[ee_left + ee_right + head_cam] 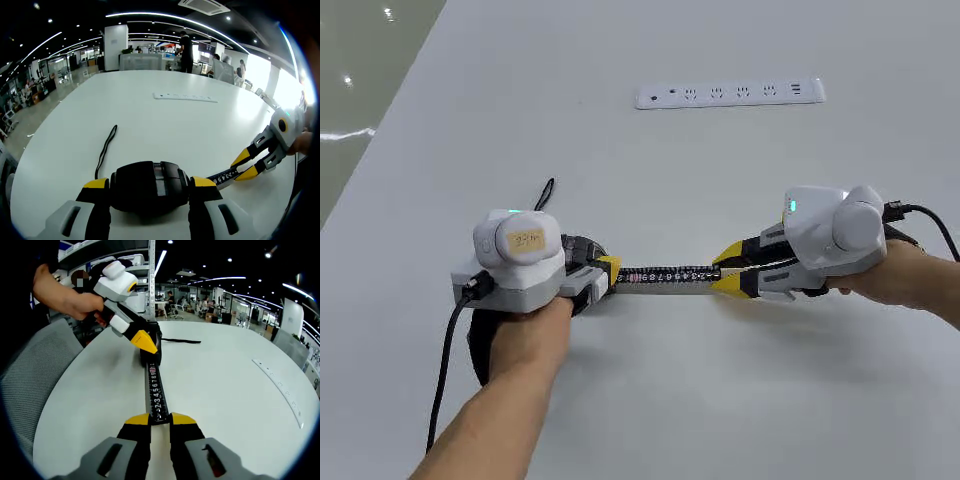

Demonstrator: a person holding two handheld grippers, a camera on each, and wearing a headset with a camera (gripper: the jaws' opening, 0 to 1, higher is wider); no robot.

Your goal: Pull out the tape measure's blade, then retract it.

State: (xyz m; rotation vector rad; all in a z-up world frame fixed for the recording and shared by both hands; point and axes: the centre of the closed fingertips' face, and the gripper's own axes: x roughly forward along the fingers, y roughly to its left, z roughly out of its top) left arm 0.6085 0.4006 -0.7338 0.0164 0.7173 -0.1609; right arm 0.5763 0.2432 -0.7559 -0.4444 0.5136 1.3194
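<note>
From my left gripper (149, 182) I see both yellow-tipped jaws rising from the bottom edge and pressed against the two sides of the black tape measure (150, 194), which sits on the white table (150, 115). The blade (224, 176) runs out of the case to the right, its printed numerals showing. The far end of it sits between the yellow tips of the right gripper (244, 166), which comes in from the right edge, held by a hand (302, 145). A black strap (106, 149) trails from the case across the table. Farther back lies a white power strip (185, 97), well apart from everything.
</note>
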